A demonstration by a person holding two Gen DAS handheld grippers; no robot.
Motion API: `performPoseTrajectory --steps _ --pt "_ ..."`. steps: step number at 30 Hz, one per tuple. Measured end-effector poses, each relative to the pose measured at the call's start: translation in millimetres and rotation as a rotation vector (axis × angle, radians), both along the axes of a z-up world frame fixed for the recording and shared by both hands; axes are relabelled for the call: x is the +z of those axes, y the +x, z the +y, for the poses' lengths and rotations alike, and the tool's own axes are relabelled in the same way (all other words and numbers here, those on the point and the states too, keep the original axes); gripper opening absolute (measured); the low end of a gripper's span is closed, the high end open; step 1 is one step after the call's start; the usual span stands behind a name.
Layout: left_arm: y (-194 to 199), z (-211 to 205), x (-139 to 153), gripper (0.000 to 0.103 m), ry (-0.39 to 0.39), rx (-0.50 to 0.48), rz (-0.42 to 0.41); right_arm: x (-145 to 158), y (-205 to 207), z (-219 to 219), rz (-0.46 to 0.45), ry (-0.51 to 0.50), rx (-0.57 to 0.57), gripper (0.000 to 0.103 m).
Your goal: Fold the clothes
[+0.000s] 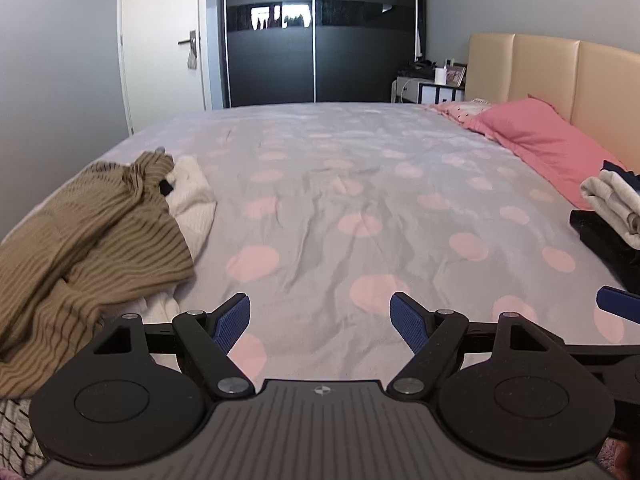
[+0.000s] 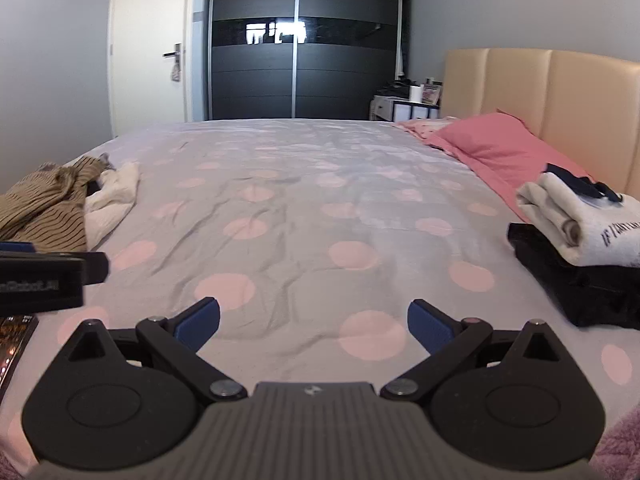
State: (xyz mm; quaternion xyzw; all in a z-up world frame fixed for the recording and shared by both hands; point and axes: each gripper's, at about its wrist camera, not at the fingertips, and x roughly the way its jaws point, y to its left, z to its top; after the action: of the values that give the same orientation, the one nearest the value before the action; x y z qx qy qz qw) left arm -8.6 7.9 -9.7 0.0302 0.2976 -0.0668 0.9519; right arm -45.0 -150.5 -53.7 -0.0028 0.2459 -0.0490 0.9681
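The clothes you are folding sit in two groups at opposite sides of the bed. To your left, a crumpled tan ribbed sweater (image 1: 88, 232) lies heaped on the grey bedspread with pink dots (image 1: 320, 208), draped over a white garment (image 1: 192, 196) whose lower part is hidden under it. A small dark patch shows where the two meet; it is too small to identify. The sweater's near edge runs out of the left wrist view, and a checked fabric (image 1: 16, 436) peeks in at the bottom left corner, mostly cut off.

To your right, a folded light grey top with dark lettering (image 2: 584, 220) rests on a folded black garment (image 2: 580, 280), both cropped by the frame edge, so the print reads only in part. A dark blue piece (image 2: 580, 184) lies on top, possibly a collar or trim.

Your left gripper (image 1: 320, 322) hovers low over the bare middle of the bed, its blue pads spread wide with nothing between them. Your right gripper (image 2: 314, 326) is likewise spread and empty, just beside the left one.

Beyond lie a pink pillow (image 2: 492, 148), a beige padded headboard (image 2: 552, 96), a dark sliding wardrobe (image 2: 300, 48) and a white door (image 2: 148, 48).
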Motion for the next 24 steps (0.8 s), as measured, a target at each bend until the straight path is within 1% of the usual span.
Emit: performPoseTrajectory --steps 8,15,18,24 --pt "8.0 3.9 -5.6 0.077 -0.008 0.031 0.028 -0.5 10.6 10.3 -0.013 -0.030 0.051 0.101" --pt "7.0 3.2 -4.9 0.077 -0.012 0.033 0.038 0.2 9.8 8.1 -0.002 -0.016 0.038 0.101" --pt "7.7 6.9 -2.9 0.077 -0.026 0.031 0.040 2.2 7.3 8.5 -0.009 -0.019 0.035 0.101" --pt "5.7 8.0 -0.8 0.077 -0.028 0.034 0.039 5.2 3.8 10.4 -0.014 -0.021 0.036 0.101"
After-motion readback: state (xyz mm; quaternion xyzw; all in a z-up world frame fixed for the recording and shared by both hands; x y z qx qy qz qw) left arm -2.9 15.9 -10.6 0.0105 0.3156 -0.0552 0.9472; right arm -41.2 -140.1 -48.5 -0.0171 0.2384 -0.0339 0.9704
